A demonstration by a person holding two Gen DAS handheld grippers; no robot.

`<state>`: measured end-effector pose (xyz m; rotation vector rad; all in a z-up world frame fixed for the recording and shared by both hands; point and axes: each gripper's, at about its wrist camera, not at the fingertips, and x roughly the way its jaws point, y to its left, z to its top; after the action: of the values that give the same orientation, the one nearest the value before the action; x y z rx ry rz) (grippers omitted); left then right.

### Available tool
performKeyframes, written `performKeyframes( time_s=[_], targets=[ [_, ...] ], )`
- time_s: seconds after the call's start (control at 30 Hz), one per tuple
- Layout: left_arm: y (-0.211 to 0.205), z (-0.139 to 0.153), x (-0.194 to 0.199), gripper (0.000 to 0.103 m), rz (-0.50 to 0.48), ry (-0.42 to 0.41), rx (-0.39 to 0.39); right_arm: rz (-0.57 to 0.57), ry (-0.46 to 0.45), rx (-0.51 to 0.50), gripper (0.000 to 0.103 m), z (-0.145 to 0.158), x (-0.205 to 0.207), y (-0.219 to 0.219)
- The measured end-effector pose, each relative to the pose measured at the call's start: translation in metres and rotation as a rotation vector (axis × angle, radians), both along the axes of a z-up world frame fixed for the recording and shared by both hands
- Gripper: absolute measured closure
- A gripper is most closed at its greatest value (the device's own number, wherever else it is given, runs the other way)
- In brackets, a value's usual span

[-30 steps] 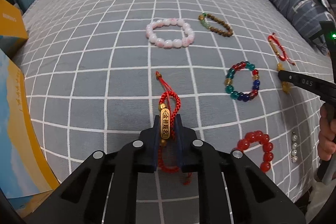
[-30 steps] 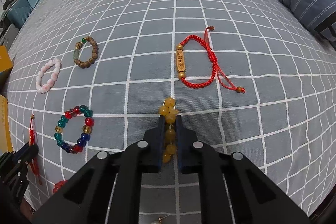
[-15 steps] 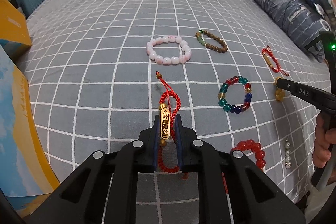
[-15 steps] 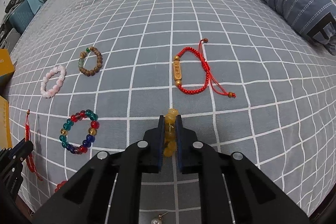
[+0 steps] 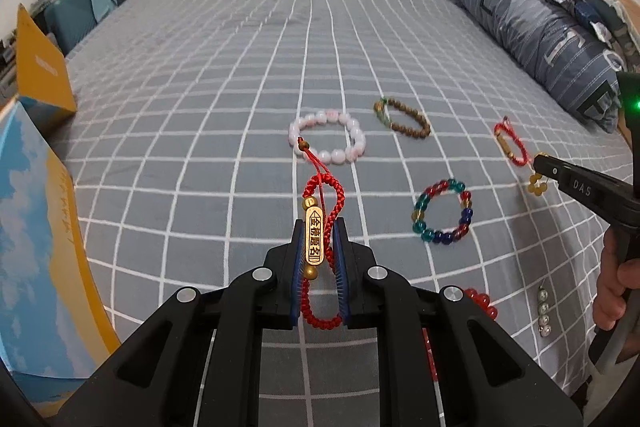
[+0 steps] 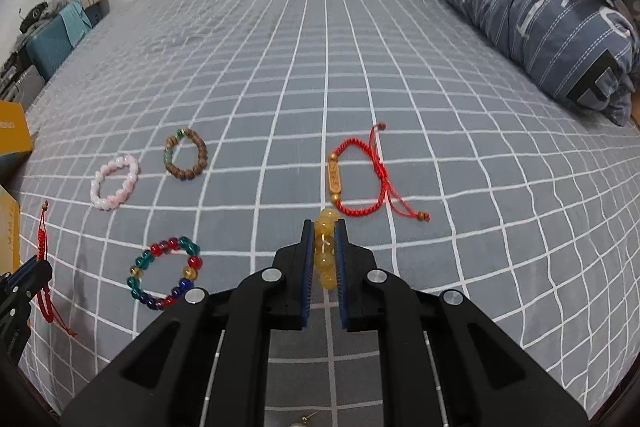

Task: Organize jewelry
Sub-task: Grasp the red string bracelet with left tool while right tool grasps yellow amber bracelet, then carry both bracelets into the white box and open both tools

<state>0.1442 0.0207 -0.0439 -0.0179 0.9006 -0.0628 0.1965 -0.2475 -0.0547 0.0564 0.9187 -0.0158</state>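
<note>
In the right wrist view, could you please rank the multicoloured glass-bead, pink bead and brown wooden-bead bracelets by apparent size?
1. Multicoloured glass-bead bracelet, though it lies nearest the camera.
2. Pink bead bracelet.
3. Brown wooden-bead bracelet, smallest and farthest.

Matt cloth bedsheet [image 5: 224, 75], glossy, perhaps glass multicolour bracelet [image 5: 442, 212], braided red cord bracelet [image 5: 324, 235]
</note>
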Motion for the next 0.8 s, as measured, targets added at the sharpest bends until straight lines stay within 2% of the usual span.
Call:
performKeyframes(
  time_s=[0.5,0.67,0.8],
  targets=[
    [0.000,0.025,-0.010,0.089,0.017,-0.145,-0.014,-0.010,-0.204,-0.049,0.093,0.033,-0.016,0.007],
    [0.001,0.035,-0.013,0.089,0.028,-0.200,-0.021,-0.009,-0.239,-0.041,0.093,0.042,-0.024,0.011],
    [0.005,0.039,-0.008,0.089,0.043,-0.186,-0.039,-0.011,-0.239,-0.044,0.093,0.047,-0.028,0.017]
  ],
)
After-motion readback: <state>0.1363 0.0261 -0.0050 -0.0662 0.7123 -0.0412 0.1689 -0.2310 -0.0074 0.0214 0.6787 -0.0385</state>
